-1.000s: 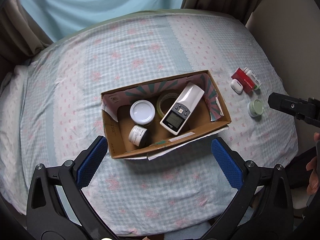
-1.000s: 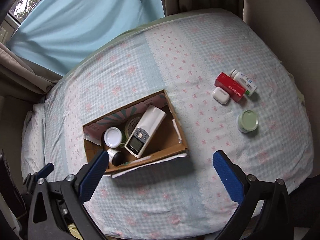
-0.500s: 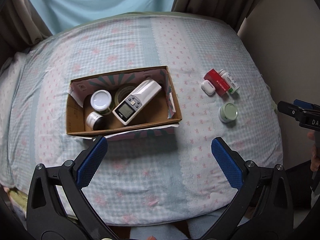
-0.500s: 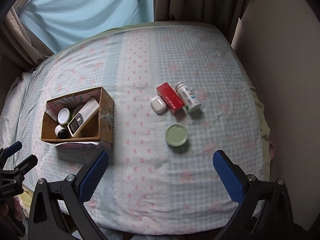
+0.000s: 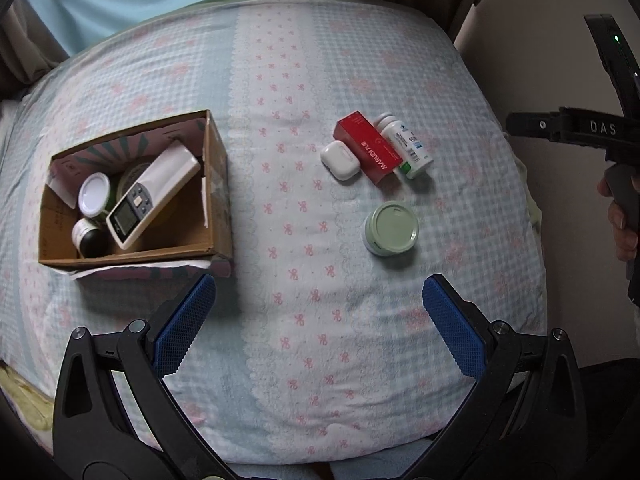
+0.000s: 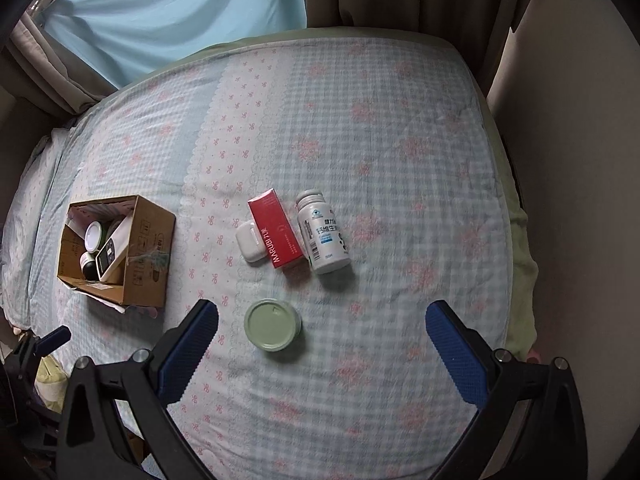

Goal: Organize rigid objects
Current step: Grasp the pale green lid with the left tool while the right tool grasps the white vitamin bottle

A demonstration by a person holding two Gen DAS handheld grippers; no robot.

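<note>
1. Step in hand, as I judge it: reaching for the next item. Both the left gripper point(image 5: 319, 312) and right gripper point(image 6: 322, 340) hover with jaws wide, holding nothing.
2. The cardboard box point(image 6: 150, 258), at the left of the right wrist view, already holds a remote point(image 5: 154, 198) and jars.
3. On the bed point(image 6: 400, 140), the green jar point(image 6: 273, 329) sits just ahead of the right jaws; earbud case point(image 6: 250, 246), red box point(image 6: 275, 233) and pill bottle point(image 6: 323, 237) lie beyond.
4. Next move likely calls for lowering around the green jar.
</note>
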